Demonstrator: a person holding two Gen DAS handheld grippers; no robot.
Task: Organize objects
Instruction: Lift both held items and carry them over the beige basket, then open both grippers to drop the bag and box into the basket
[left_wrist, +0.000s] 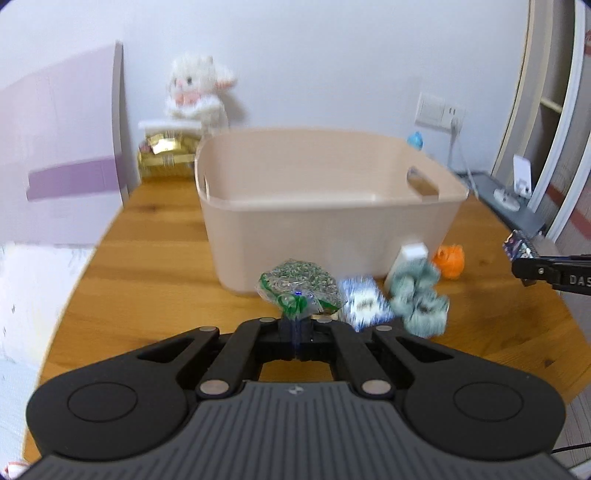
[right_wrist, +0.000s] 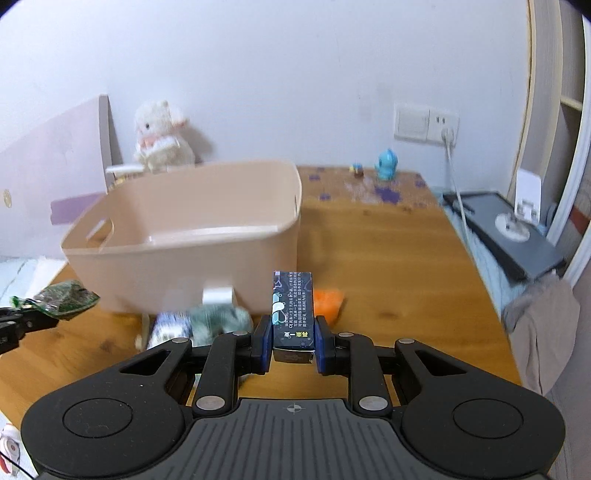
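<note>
A beige plastic bin (left_wrist: 325, 206) stands on the wooden table (left_wrist: 147, 266); it also shows in the right wrist view (right_wrist: 192, 236). My left gripper (left_wrist: 297, 325) is shut on the knotted end of a clear bag of green bits (left_wrist: 299, 284), held in front of the bin; the bag also shows at the left of the right wrist view (right_wrist: 64, 295). My right gripper (right_wrist: 293, 343) is shut on a dark blue printed box (right_wrist: 293, 306), seen at the left view's right edge (left_wrist: 517, 248). A blue-white packet (left_wrist: 364, 302), a grey-green scrunchie (left_wrist: 419, 299), a white bottle (left_wrist: 408, 258) and an orange toy (left_wrist: 450, 260) lie before the bin.
A white plush toy (left_wrist: 197, 88) sits on a gold box (left_wrist: 166, 155) behind the bin. A blue figurine (right_wrist: 386, 164) stands by the back wall under a socket (right_wrist: 426, 123). A grey shelf (right_wrist: 509, 229) and grey cloth (right_wrist: 539, 314) are right of the table.
</note>
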